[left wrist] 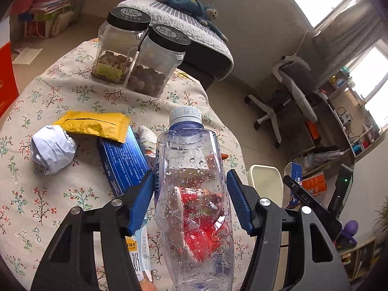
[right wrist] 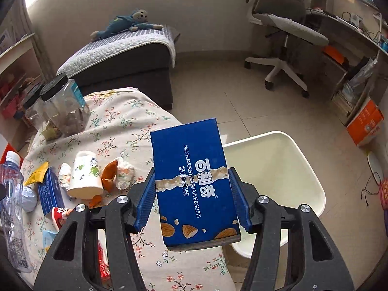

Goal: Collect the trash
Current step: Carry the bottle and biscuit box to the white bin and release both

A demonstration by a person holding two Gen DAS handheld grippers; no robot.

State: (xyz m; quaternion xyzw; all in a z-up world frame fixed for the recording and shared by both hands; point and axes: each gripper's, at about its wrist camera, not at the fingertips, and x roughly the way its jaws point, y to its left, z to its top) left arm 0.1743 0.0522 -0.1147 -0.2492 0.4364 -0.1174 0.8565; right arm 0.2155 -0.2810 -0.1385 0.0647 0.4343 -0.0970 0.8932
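Both grippers hold something, and each wrist view shows its own load best. Left gripper (left wrist: 190,201) has its blue pads half apart and pressed on the two sides of a clear plastic water bottle (left wrist: 194,194), which stands upright between them with its grey cap on top; drops of water sit inside its wall. Right gripper (right wrist: 191,198) is also half open, and its pads clamp the long edges of a blue biscuit box (right wrist: 194,184), printed with white letters and almonds, held partly over the table edge and partly over a white bin (right wrist: 278,169) on the floor.

Only the left view shows clearly the crumpled white paper ball (left wrist: 52,149), the yellow sachet (left wrist: 94,126) and a second blue box (left wrist: 123,165) lying on the floral tablecloth (left wrist: 60,194), with a milk carton (left wrist: 137,249) under the left finger. Behind them stand two clear jars (left wrist: 135,55) with black lids, holding nuts.

Only the right view shows the inside of the bin; I see nothing in the visible part. It also shows a white paper cup (right wrist: 83,177) lying on its side, orange peel (right wrist: 109,173) and crumpled tissue (right wrist: 125,173) beside it. The bottle appears there at the far left edge. Farther away are a grey sofa with a blue plush toy (right wrist: 128,23) and an office chair (right wrist: 278,31).
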